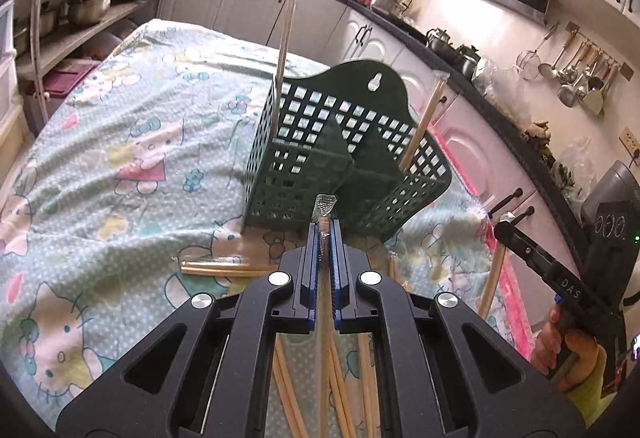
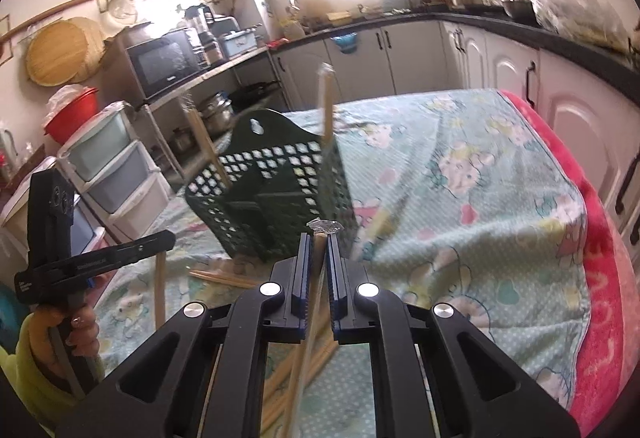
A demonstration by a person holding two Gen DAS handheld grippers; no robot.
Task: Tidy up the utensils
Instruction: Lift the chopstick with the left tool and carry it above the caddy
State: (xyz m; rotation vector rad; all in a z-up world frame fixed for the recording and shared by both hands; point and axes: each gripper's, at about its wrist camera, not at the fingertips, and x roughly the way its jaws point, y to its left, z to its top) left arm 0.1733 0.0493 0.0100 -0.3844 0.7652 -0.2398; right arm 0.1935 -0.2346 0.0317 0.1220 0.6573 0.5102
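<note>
Each gripper, left (image 1: 325, 238) and right (image 2: 319, 242), is clamped on wrapped chopsticks (image 1: 325, 212); ahead of the fingers, the basket (image 1: 340, 166) wants them lowered upright.

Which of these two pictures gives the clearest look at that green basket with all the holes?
The left wrist view: the green basket sits sharp and central there, its inner dividers, hanging hole and two upright wrapped chopstick pairs plain. The right wrist view shows the same basket smaller, darker and slightly blurred, from its other side.
</note>
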